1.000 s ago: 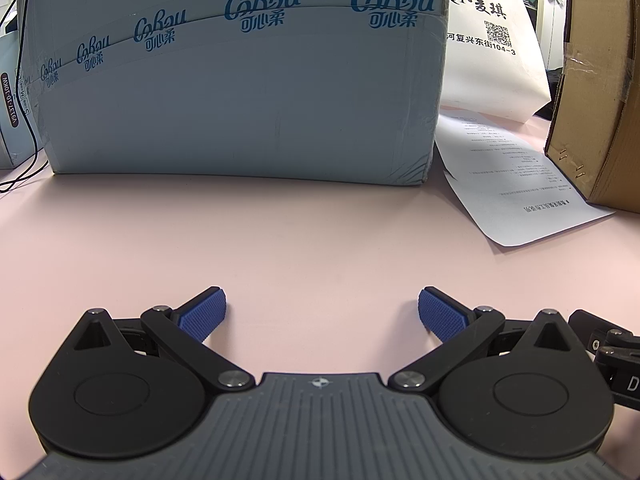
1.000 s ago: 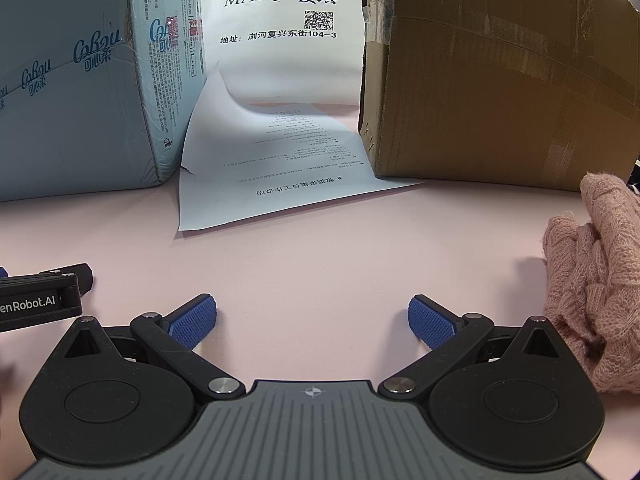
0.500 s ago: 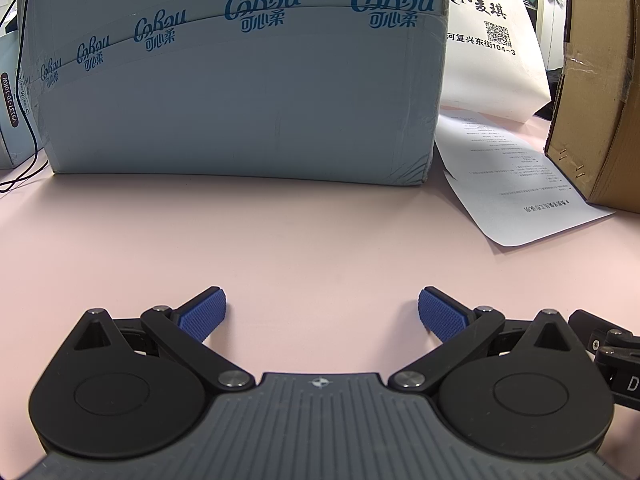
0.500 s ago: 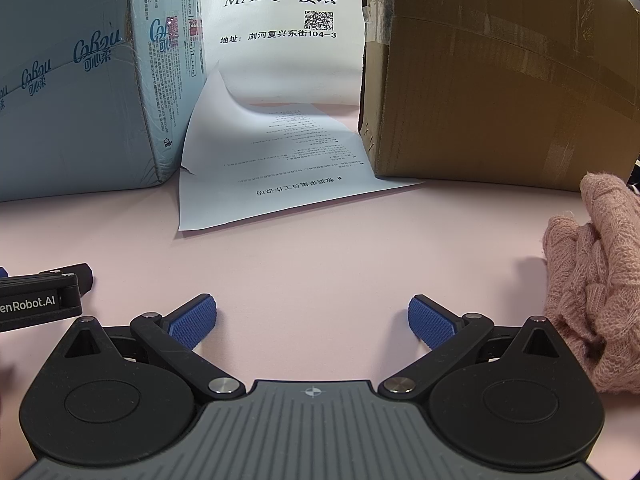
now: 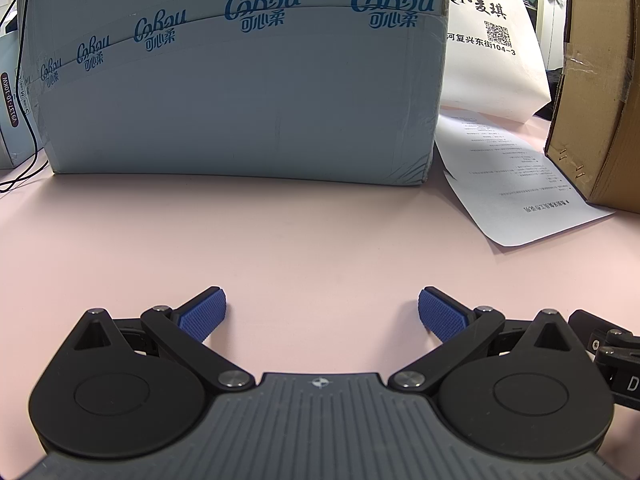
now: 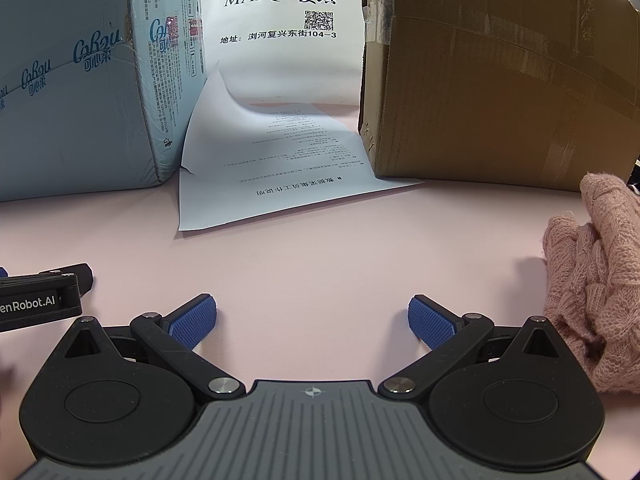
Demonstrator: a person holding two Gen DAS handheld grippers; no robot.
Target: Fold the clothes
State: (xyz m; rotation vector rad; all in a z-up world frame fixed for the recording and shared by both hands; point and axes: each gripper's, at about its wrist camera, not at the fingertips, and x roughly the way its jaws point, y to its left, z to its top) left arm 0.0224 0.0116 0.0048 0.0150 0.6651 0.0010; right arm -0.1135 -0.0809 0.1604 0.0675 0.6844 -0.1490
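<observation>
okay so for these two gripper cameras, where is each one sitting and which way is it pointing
Left wrist: on the left gripper, low over the pink table, facing the blue carton; jaws open, empty.
Right wrist: on the right gripper, facing the printed sheet and brown box; pink knit garment at right, jaws open.
Shared: carton, sheet, brown box, white bag.

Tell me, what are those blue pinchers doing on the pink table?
A person holds a hand-held gripper in each hand, getting ready to fold clothes. The left hand-held gripper and the right hand-held gripper are both open and empty, low over the pink table. A fuzzy pink knitted garment lies bunched by the right one, untouched. At the back are a blue box, a brown cardboard box and a printed sheet.
</observation>
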